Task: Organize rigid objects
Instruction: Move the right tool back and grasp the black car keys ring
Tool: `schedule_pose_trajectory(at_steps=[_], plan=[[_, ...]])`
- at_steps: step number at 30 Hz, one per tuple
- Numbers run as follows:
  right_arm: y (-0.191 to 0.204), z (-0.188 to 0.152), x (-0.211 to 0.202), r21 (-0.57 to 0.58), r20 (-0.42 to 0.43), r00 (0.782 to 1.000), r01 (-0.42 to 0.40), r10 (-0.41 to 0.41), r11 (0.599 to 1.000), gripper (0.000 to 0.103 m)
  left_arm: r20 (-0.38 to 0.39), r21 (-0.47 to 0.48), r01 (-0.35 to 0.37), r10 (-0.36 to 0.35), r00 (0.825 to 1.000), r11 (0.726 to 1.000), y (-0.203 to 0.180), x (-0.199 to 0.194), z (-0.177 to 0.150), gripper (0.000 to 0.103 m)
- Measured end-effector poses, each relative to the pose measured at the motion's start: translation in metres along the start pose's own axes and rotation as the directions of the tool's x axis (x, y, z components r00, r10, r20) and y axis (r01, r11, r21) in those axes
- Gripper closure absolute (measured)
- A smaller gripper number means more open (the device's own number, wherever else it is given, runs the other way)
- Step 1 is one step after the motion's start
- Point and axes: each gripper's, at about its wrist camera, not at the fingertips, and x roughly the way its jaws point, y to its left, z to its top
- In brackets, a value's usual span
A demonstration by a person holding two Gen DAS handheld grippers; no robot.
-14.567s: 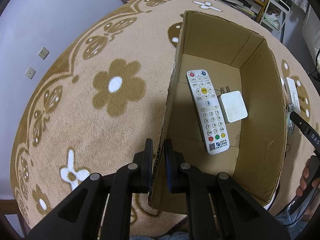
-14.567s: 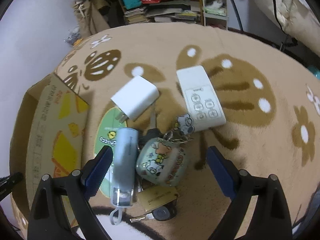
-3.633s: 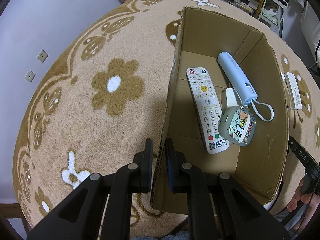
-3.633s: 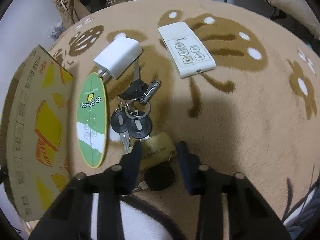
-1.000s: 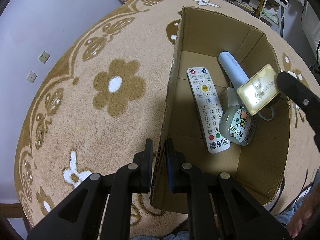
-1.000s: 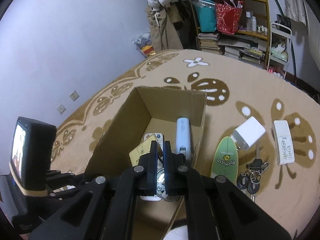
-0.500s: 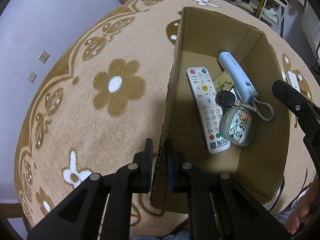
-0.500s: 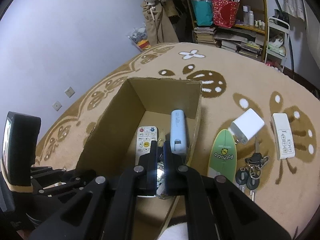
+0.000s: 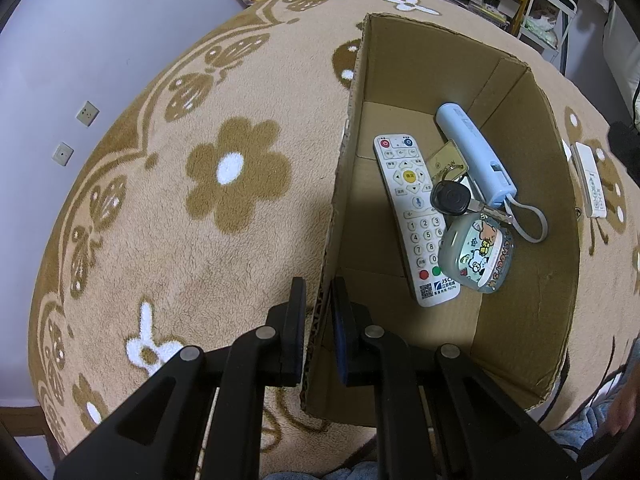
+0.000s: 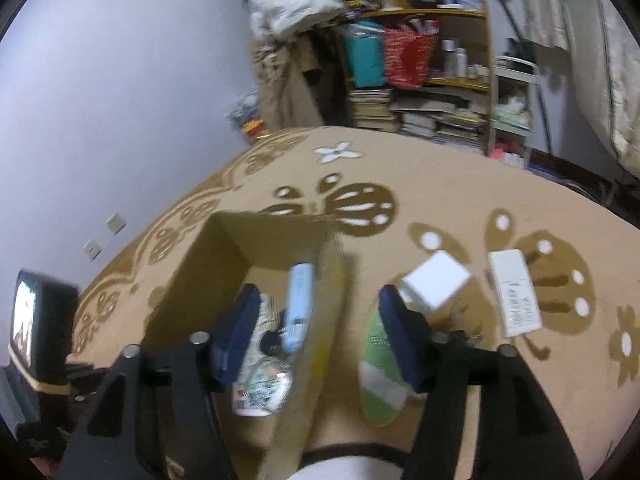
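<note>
My left gripper (image 9: 318, 292) is shut on the left wall of the open cardboard box (image 9: 340, 184). Inside the box lie a white remote (image 9: 416, 216), a light blue power bank (image 9: 474, 152), a black key with a tan tag (image 9: 450, 197) and a cartoon-printed case (image 9: 478, 254). My right gripper (image 10: 316, 324) is open and empty, above the box's right wall (image 10: 328, 280). On the rug to its right lie a white charger (image 10: 436, 282), a small white remote (image 10: 514, 292) and a green oval board (image 10: 378, 372).
The box stands on a tan rug with brown flower patterns (image 9: 236, 172). A cluttered bookshelf (image 10: 420, 76) stands at the far wall. The left gripper's body with its small screen (image 10: 36, 320) shows at the left of the right wrist view.
My right gripper has opened and let go of the key with the tan tag, which now lies in the box on the remote and power bank. The gripper has drawn back to the right.
</note>
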Motion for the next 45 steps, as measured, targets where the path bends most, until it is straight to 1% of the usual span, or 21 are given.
schedule_pose_trajectory(at_steps=[1,2,4,7,11,17,20,22,27,30,32,34,36,38,40,41,42,43,44,45], plan=[[-0.007,0.001,0.0,0.017,0.001,1.0,0.016,-0.016,1.0,0.019,0.0,0.001,-0.001,0.001,1.0,1.0,0.0,0.0,0.0,0.09],[-0.013,0.001,0.001,0.029,0.002,0.999,0.034,-0.034,0.999,0.016,0.0,0.002,-0.002,0.002,1.0,1.0,0.0,0.0,0.0,0.09],[-0.022,0.0,0.003,0.046,-0.003,0.998,0.067,-0.067,0.997,0.006,0.0,0.002,-0.002,0.002,1.0,1.0,0.0,0.001,0.0,0.09],[-0.038,0.0,0.007,0.066,-0.021,0.996,0.086,-0.085,0.994,0.003,0.0,0.005,-0.005,0.005,1.0,1.0,-0.001,0.001,-0.001,0.09],[-0.053,-0.005,0.018,0.082,-0.056,0.99,0.134,-0.13,0.988,0.002,0.0,0.004,-0.004,0.004,1.0,1.0,-0.001,0.001,-0.001,0.09],[-0.072,-0.021,0.039,0.119,-0.126,0.979,0.178,-0.163,0.977,0.002,-0.001,0.001,-0.001,0.001,1.0,1.0,0.0,0.001,0.0,0.09],[-0.078,-0.028,0.049,0.122,-0.15,0.971,0.206,-0.187,0.971,0.002,-0.001,-0.003,0.002,-0.002,1.0,1.0,0.0,0.001,0.0,0.09],[-0.083,-0.033,0.055,0.119,-0.17,0.962,0.236,-0.214,0.964,0.002,-0.001,-0.002,0.002,-0.002,1.0,1.0,0.0,0.001,0.0,0.09],[-0.102,-0.045,0.069,0.173,-0.221,0.951,0.255,-0.214,0.951,0.002,-0.001,-0.003,0.003,-0.003,1.0,1.0,0.0,0.001,0.0,0.09],[-0.109,-0.052,0.076,0.181,-0.254,0.942,0.268,-0.219,0.946,0.002,-0.001,-0.002,0.002,-0.002,1.0,1.0,0.0,0.0,-0.001,0.09],[-0.115,-0.057,0.083,0.205,-0.286,0.936,0.267,-0.204,0.942,0.002,-0.002,-0.002,0.002,-0.002,1.0,1.0,0.0,0.0,-0.001,0.09],[-0.117,-0.062,0.085,0.22,-0.287,0.937,0.268,-0.2,0.938,0.002,-0.002,-0.002,0.002,-0.002,1.0,1.0,0.0,0.0,-0.001,0.09],[-0.117,-0.065,0.086,0.207,-0.28,0.936,0.274,-0.212,0.939,0.002,-0.003,-0.002,0.003,-0.003,1.0,1.0,0.0,0.0,-0.001,0.09],[-0.114,-0.066,0.087,0.188,-0.266,0.934,0.293,-0.238,0.937,0.005,-0.003,-0.001,0.001,-0.001,1.0,1.0,0.0,0.0,-0.001,0.09],[-0.112,-0.067,0.088,0.166,-0.264,0.924,0.327,-0.277,0.931,0.016,-0.002,0.003,-0.002,0.002,1.0,1.0,0.0,0.0,-0.001,0.09],[-0.111,-0.067,0.088,0.153,-0.26,0.92,0.34,-0.295,0.928,0.019,-0.003,0.004,-0.003,0.003,1.0,1.0,-0.001,0.0,-0.001,0.09],[-0.11,-0.067,0.087,0.148,-0.249,0.92,0.346,-0.304,0.926,0.024,-0.004,0.004,-0.004,0.004,1.0,1.0,-0.001,0.0,-0.001,0.09],[-0.109,-0.067,0.086,0.142,-0.244,0.918,0.351,-0.311,0.926,0.033,-0.004,0.004,-0.003,0.003,1.0,1.0,0.0,0.001,-0.001,0.09],[-0.108,-0.066,0.085,0.135,-0.242,0.92,0.346,-0.307,0.929,0.037,-0.004,0.003,-0.003,0.003,1.0,1.0,-0.001,0.001,-0.001,0.09],[-0.107,-0.065,0.086,0.131,-0.24,0.925,0.33,-0.293,0.935,0.047,-0.005,0.004,-0.003,0.003,1.0,1.0,-0.001,0.001,-0.001,0.09]])
